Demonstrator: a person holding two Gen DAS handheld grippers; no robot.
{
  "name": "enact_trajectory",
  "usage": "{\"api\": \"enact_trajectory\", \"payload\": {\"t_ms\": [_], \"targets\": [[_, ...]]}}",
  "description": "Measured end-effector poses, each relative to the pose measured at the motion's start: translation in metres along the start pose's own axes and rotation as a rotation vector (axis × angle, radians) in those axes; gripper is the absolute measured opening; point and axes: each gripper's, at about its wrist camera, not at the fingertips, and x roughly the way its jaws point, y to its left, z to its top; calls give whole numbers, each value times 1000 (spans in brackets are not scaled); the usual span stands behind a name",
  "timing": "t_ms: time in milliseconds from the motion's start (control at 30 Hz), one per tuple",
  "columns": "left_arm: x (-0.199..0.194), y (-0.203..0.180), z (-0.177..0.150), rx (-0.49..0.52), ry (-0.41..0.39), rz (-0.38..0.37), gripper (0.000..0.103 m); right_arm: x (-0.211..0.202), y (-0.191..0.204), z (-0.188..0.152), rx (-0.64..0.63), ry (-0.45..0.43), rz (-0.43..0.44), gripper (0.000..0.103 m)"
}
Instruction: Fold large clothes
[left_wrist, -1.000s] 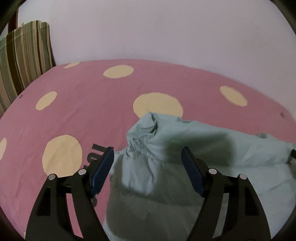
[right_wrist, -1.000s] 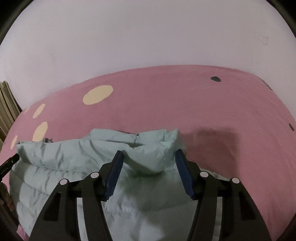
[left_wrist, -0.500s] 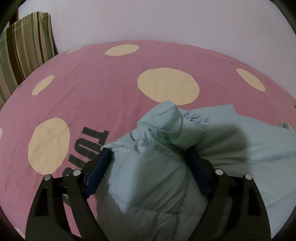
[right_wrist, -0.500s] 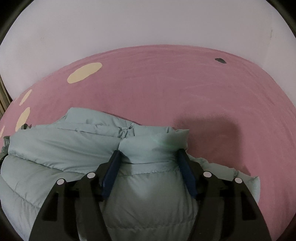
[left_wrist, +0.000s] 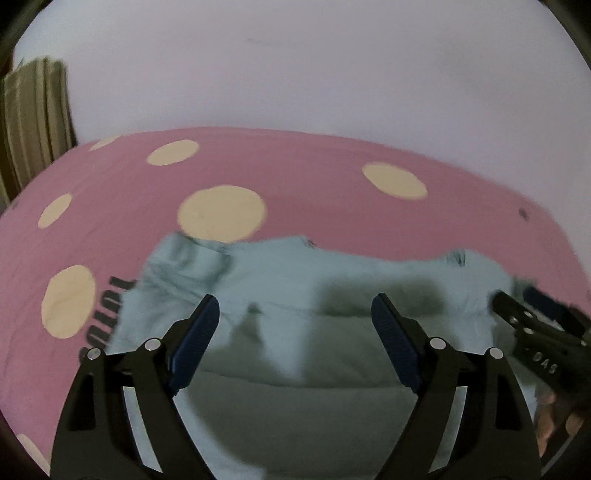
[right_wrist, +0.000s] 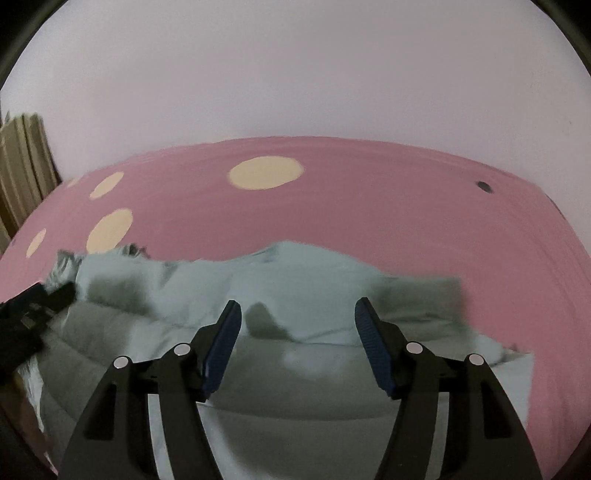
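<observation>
Both hand-held tools are seen with their jaws held apart and nothing pinched between them. On the left gripper (left_wrist: 291, 314), black angular arms studded with round silver rivets are tipped by ribbed blue pads (left_wrist: 195, 343), and the pale mint padded garment (left_wrist: 332, 280) is spread directly beneath and ahead of the gap, untouched by either pad. Its fabric is soft and puffy, crossed by stitched quilting seams, with a rumpled far edge and a bunched fold off to the left of the fingers. The right gripper (right_wrist: 297, 314) is built alike, and its ribbed blue pads (right_wrist: 373, 347) are likewise clear of the cloth, which lies below and in front of them in low, crumpled ridges (right_wrist: 303, 273). The same garment is carried by a pink bedsheet (left_wrist: 314, 177), smooth and matte, printed with cream circular dots and dark block lettering just left of the left tool. Beyond the sheet a plain pale wall (left_wrist: 295, 74) is seen, and a striped cushion (left_wrist: 37, 118) is propped far to the left. From the left view, the right tool's black tip (left_wrist: 532, 317) is caught at the right edge, over the garment's far end; whether it is touching cannot be told, since the picture is blurred.
</observation>
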Motion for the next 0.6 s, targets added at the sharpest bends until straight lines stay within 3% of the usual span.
{"api": "enact_trajectory", "payload": {"t_ms": [133, 400, 500, 600], "targets": [[32, -10, -13, -5, 74, 29, 85, 24, 12, -7, -11, 52, -3, 63], [56, -16, -25, 31, 78, 75, 88, 45, 15, -24, -8, 53, -35, 65], [46, -15, -20, 29, 72, 68, 87, 39, 13, -19, 3, 47, -19, 65], [12, 1, -16, -9, 31, 42, 87, 9, -1, -14, 29, 5, 5, 65]]}}
